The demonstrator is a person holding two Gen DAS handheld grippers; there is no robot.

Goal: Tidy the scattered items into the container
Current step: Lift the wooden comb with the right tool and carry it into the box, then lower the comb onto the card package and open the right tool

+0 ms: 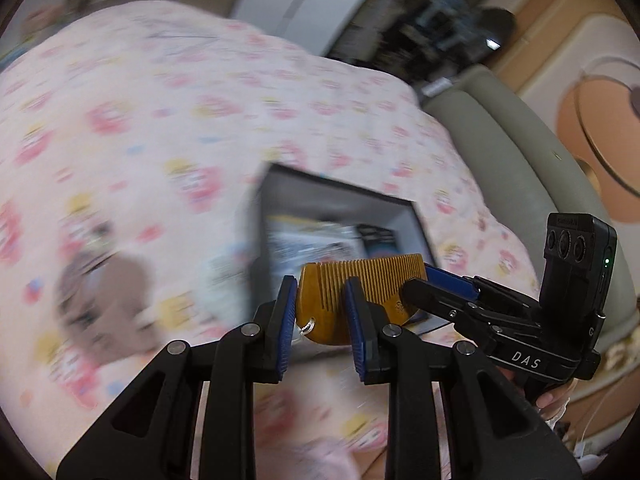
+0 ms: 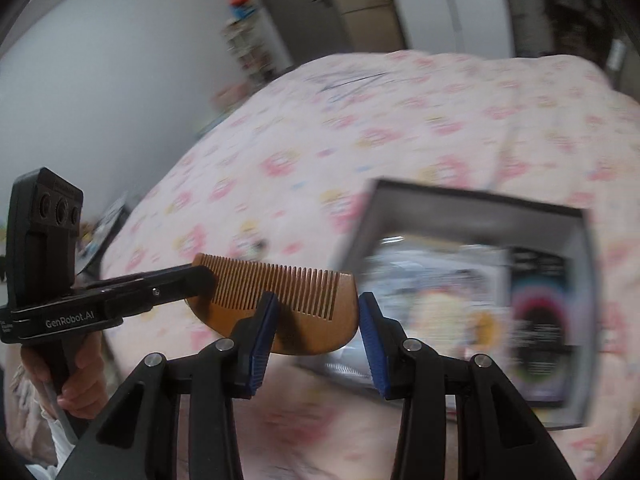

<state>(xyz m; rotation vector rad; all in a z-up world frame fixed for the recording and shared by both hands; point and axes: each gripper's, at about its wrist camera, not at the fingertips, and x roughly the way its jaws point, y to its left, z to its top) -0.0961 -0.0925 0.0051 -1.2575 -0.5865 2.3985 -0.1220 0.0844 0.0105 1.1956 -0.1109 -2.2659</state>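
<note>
Bed scene, both views smeared with blur. The wooden comb (image 1: 384, 284) is off the bedding, in the air between the two tools. Left tool (image 1: 320, 292): in its own camera the comb sits face-on at 12 o'clock of the fingers, its rounded end with the cord hole against the left blue pad, and the right finger crosses in front of the teeth. From the right camera this tool reaches in from 9 o'clock and its black fingers are clamped on the comb's near end. Right tool (image 2: 316, 304): its own camera shows the comb's spine behind the left finger, with the comb's far end just beside the right pad. From the left camera it comes in from 3 o'clock, with one black finger across the comb's face and the blue pad behind, clenched on that end. So each tool grasps one end of the comb. The grey open box (image 2: 480, 196) lies on the pink patterned quilt (image 2: 360, 132), at 3 o'clock of the comb in the right view. In the left view the comb overlaps the box's near edge. Printed packets (image 2: 440, 300) lie inside the box, too blurred to read. A hand (image 2: 76, 392) grips the left tool's handle.
</note>
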